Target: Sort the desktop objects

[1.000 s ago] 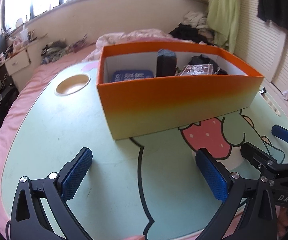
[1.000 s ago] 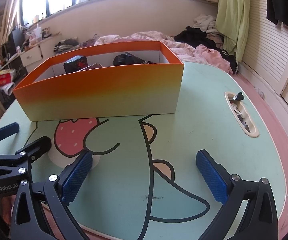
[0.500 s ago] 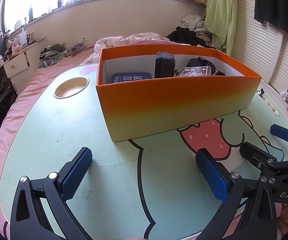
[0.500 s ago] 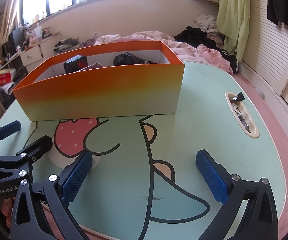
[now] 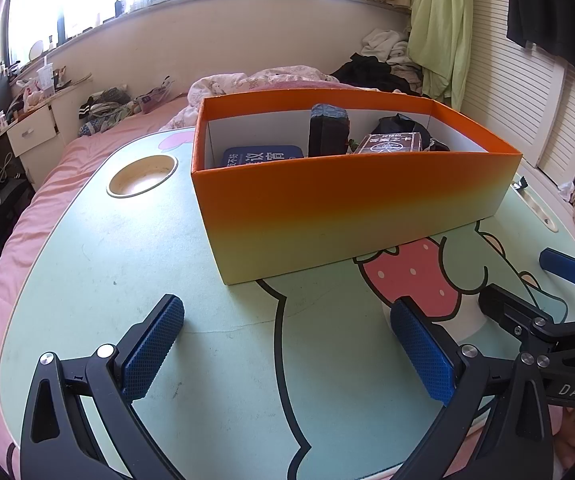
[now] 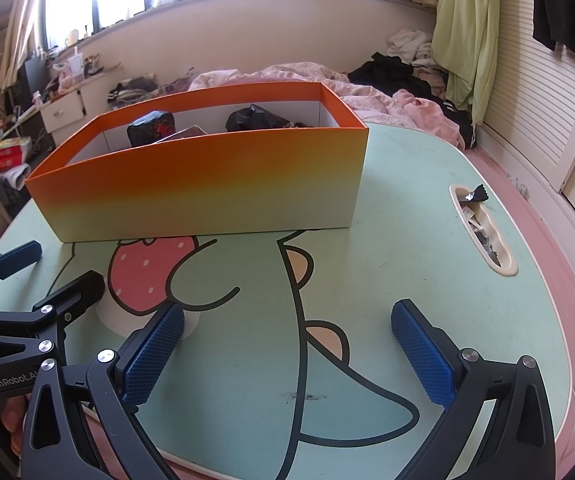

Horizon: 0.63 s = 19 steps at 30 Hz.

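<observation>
An orange box (image 5: pixel 347 204) stands on the pale green cartoon-printed table (image 5: pixel 135 264); it also shows in the right wrist view (image 6: pixel 207 184). Inside it lie a blue tin (image 5: pixel 261 157), an upright dark block (image 5: pixel 327 128), a brown printed packet (image 5: pixel 393 143) and a black crumpled item (image 6: pixel 253 118). My left gripper (image 5: pixel 287 344) is open and empty, low over the table in front of the box. My right gripper (image 6: pixel 287 344) is open and empty beside it, to the right; each gripper shows in the other's view.
A round cup recess (image 5: pixel 141 176) is in the table's left far corner. A long slot (image 6: pixel 483 232) with small scraps runs along the right edge. Behind the table are a bed with pink bedding (image 6: pixel 367 92), clothes, and a cluttered desk at the left.
The left gripper has drawn back and lifted slightly, so the box looks a little farther away. The right gripper has hardly moved. Both stay open.
</observation>
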Motion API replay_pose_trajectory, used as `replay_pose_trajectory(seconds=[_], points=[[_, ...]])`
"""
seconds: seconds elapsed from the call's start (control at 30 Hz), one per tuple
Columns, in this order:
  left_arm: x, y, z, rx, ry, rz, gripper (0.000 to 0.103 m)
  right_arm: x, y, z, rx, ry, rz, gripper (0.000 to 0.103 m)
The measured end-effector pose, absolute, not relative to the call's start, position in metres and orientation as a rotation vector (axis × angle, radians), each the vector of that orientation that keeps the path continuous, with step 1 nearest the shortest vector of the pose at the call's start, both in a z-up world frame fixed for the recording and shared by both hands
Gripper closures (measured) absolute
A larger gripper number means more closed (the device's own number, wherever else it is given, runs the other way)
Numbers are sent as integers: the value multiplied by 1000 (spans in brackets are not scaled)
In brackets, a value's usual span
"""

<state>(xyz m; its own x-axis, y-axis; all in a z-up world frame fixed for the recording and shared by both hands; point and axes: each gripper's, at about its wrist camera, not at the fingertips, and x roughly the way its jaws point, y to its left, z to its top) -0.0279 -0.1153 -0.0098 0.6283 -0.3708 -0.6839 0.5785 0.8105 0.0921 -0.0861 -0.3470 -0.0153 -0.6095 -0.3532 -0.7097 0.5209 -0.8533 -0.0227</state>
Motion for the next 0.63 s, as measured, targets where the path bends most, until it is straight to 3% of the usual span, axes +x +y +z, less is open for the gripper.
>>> replay_pose_trajectory(seconds=[0.63], points=[[-28, -115, -9, 325, 696, -577, 0, -86, -347, -16, 1001, 312, -2429, 0]])
